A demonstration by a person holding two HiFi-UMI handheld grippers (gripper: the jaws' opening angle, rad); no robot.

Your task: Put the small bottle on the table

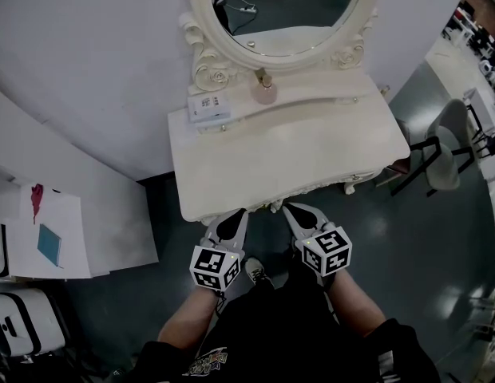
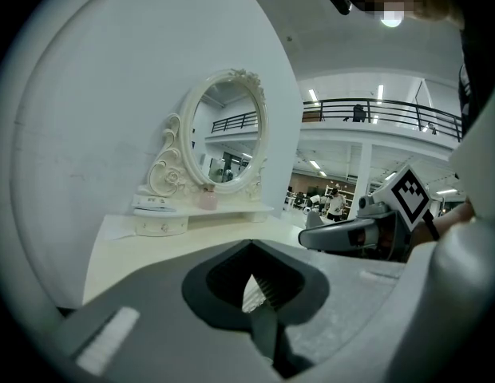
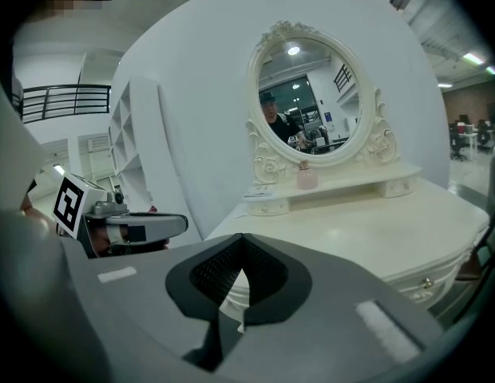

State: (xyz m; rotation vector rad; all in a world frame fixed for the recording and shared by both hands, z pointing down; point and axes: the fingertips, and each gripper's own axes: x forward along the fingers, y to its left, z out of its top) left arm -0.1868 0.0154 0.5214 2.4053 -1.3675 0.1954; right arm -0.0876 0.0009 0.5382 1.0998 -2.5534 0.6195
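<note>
Jaws on your left gripper (image 2: 249,247) are pressed together with nothing between them, and those on your right gripper (image 3: 241,242) meet the same way, empty. You hold the two grippers side by side, near each other, at the front edge of the white dressing table (image 1: 311,154), tips pointing toward it. The small bottle (image 1: 266,92), pink, stands upright on the raised shelf (image 1: 327,86) at the back of the table, just under the oval mirror (image 1: 287,6), well apart from both grippers. A small white box (image 1: 208,107) sits toward the shelf's left end, near the bottle.
</note>
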